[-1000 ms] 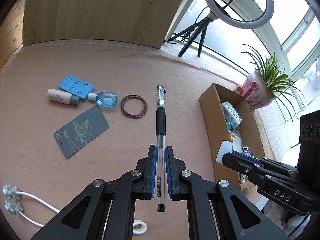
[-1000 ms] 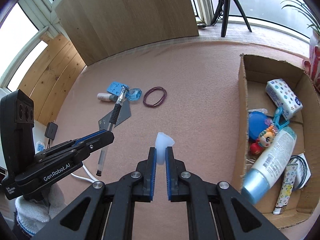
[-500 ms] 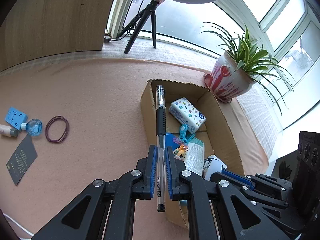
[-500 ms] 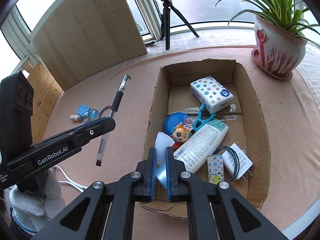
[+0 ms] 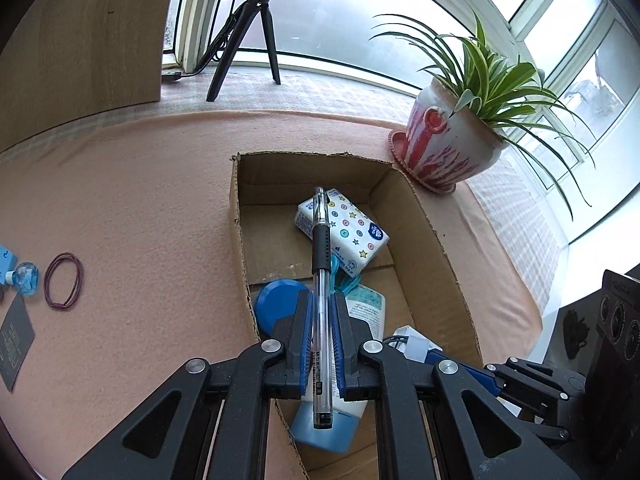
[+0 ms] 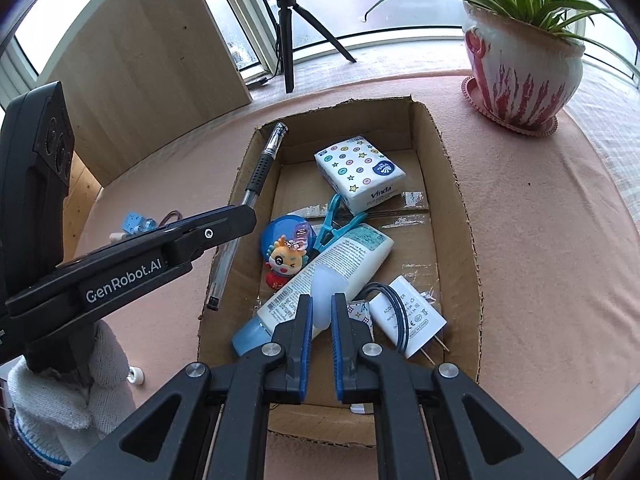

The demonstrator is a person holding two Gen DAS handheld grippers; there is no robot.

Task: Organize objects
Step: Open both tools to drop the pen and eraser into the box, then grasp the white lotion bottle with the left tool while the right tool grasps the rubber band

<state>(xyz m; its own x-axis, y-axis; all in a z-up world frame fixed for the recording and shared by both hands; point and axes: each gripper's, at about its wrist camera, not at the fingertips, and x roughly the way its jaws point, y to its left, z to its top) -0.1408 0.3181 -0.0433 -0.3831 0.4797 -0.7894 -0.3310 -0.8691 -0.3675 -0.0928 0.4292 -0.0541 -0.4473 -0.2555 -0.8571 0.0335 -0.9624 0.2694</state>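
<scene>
My left gripper point(image 5: 322, 300) is shut on a clear pen with a black grip point(image 5: 321, 240), which hangs over the open cardboard box point(image 5: 440, 272). From the right wrist view the pen point(image 6: 260, 168) hovers along the box's left wall point(image 6: 224, 240). My right gripper point(image 6: 321, 300) is over the near half of the box. A small translucent white piece point(image 6: 322, 280) sits between its blue pads, and the jaws are opening. In the box lie a tissue pack point(image 6: 360, 172), a lotion tube point(image 6: 340, 260), a blue lid point(image 6: 280, 226), a doll charm point(image 6: 282, 264), a teal clip point(image 6: 336, 224) and a white charger point(image 6: 408, 316).
A potted plant point(image 6: 520, 68) stands just beyond the box's far right corner. A tripod point(image 6: 286, 40) and a wooden board point(image 6: 140, 60) stand at the back. On the pink mat to the left lie a purple band point(image 5: 64, 280), a small blue bottle point(image 5: 26, 282) and a dark card point(image 5: 14, 340).
Both grippers have swept from above the open mat to above the cardboard box, each carrying its object. The loose items on the mat have slid to the left edge of view.
</scene>
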